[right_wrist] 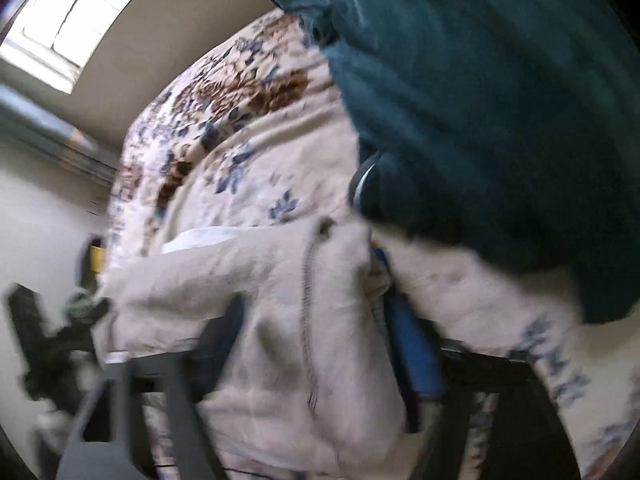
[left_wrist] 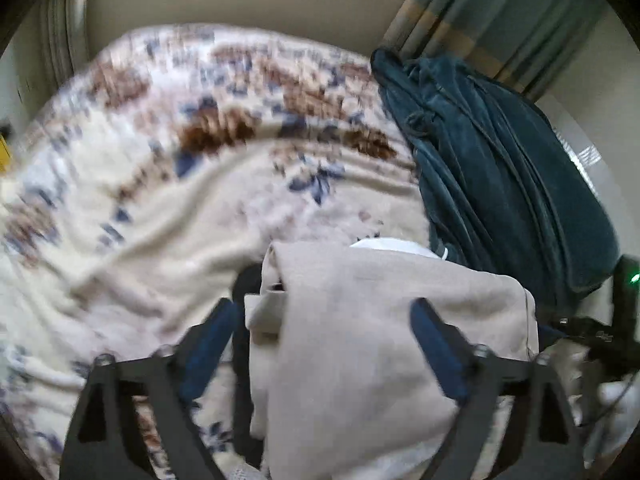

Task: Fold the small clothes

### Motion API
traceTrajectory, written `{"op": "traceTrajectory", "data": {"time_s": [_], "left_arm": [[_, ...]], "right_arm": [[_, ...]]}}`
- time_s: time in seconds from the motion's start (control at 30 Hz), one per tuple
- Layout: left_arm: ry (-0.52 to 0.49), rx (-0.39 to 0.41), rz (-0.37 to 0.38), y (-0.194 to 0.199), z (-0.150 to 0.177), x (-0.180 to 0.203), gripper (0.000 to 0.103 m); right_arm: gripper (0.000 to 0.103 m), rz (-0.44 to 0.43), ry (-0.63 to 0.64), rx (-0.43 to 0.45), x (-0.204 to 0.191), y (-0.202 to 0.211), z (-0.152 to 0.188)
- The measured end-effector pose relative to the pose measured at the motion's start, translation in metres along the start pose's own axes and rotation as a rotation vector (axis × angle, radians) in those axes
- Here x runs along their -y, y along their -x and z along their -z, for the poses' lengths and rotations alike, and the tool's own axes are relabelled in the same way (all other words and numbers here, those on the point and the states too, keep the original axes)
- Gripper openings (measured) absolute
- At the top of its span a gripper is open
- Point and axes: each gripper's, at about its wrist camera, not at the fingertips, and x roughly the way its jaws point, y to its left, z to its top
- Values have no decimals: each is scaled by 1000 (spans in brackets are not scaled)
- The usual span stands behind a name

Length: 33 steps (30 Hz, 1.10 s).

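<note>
A beige garment [left_wrist: 360, 340] lies draped across both grippers over a floral blanket [left_wrist: 160, 200]. My left gripper [left_wrist: 324, 320] has its blue-padded fingers [left_wrist: 208, 344] spread wide, and the cloth hangs over and between them. In the right wrist view the same beige garment [right_wrist: 280, 320], with a dark stitched seam, fills the space between my right gripper's [right_wrist: 320, 320] fingers [right_wrist: 412, 352]. Those fingers also stand wide apart. A white cloth [left_wrist: 392, 246] peeks out behind the beige garment; it also shows in the right wrist view [right_wrist: 200, 238]. Both views are blurred.
A dark teal garment [left_wrist: 500, 168] is heaped on the blanket to the right, and looms large in the right wrist view [right_wrist: 500, 120]. A striped curtain [left_wrist: 480, 12] and a beige wall stand behind. The other gripper's black body [left_wrist: 600, 336] shows at the right edge.
</note>
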Motion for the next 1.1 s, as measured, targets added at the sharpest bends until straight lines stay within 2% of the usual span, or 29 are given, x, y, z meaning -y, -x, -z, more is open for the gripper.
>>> {"op": "traceTrajectory", "data": {"time_s": [0.1, 0.13, 0.2, 0.27, 0.53, 0.67, 0.93, 1.1], "left_arm": [[-66, 49, -137, 29, 16, 25, 102], [-77, 51, -172, 35, 22, 30, 103], [-84, 40, -266, 51, 39, 42, 103], [-70, 35, -291, 66, 53, 49, 103], [-45, 51, -306, 130, 87, 75, 103], [-67, 64, -311, 167, 99, 96, 103], [-103, 137, -291, 272, 129, 133, 103], [-112, 171, -281, 332, 155, 154, 103]], "right_arm": [[103, 147, 56, 77, -17, 38, 20], [103, 220, 86, 98, -24, 49, 29], [103, 291, 134, 132, -34, 68, 47], [103, 334, 152, 145, -41, 85, 68], [103, 356, 154, 177, -57, 159, 125], [103, 351, 164, 216, -65, 217, 153], [103, 312, 170, 287, -74, 335, 209], [103, 311, 220, 365, -87, 418, 252]]}}
